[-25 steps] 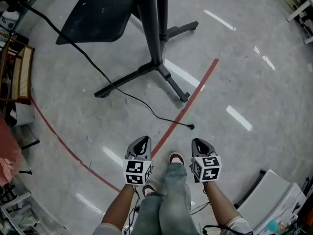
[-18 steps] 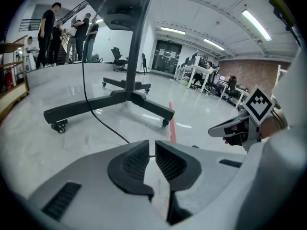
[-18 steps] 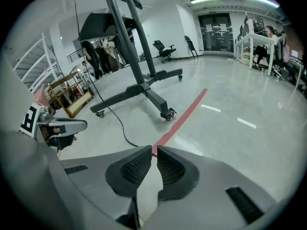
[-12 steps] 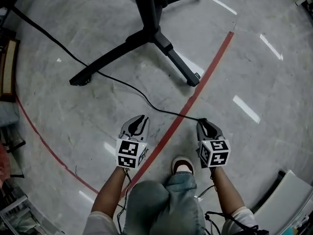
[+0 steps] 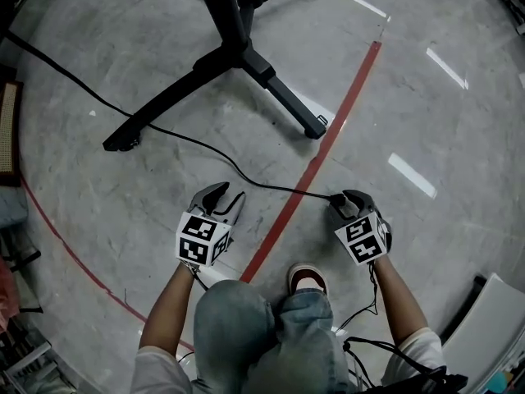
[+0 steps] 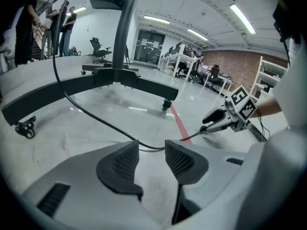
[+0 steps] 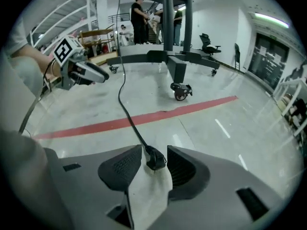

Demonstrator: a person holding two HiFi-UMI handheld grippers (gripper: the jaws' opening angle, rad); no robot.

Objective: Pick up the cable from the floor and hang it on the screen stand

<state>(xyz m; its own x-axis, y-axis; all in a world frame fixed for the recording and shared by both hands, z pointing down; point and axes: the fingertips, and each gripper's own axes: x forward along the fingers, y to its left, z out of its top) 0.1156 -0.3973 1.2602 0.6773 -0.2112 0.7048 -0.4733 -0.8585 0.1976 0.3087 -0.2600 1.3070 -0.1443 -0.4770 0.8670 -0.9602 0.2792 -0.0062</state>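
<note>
A thin black cable (image 5: 189,141) lies on the grey floor and runs from the upper left, past a leg of the black screen stand (image 5: 238,48), to a plug (image 5: 335,197). My right gripper (image 5: 343,205) is low over the floor with that plug (image 7: 154,158) between its jaws. They have just been opening and the pads do not press on it. My left gripper (image 5: 227,195) has also just opened and stands empty, and the cable (image 6: 96,121) passes just beyond its fingertips. The stand's post and legs (image 6: 120,78) rise behind.
A red tape line (image 5: 328,130) crosses the floor between my grippers. The stand's legs end in casters (image 7: 181,92). My knee and a shoe (image 5: 308,277) are below the grippers. A white panel (image 5: 492,318) lies at lower right. People stand far back (image 7: 141,18).
Both grippers have sunk towards the floor and their jaws went from shut to open. The right one has come down around the cable's plug end.
</note>
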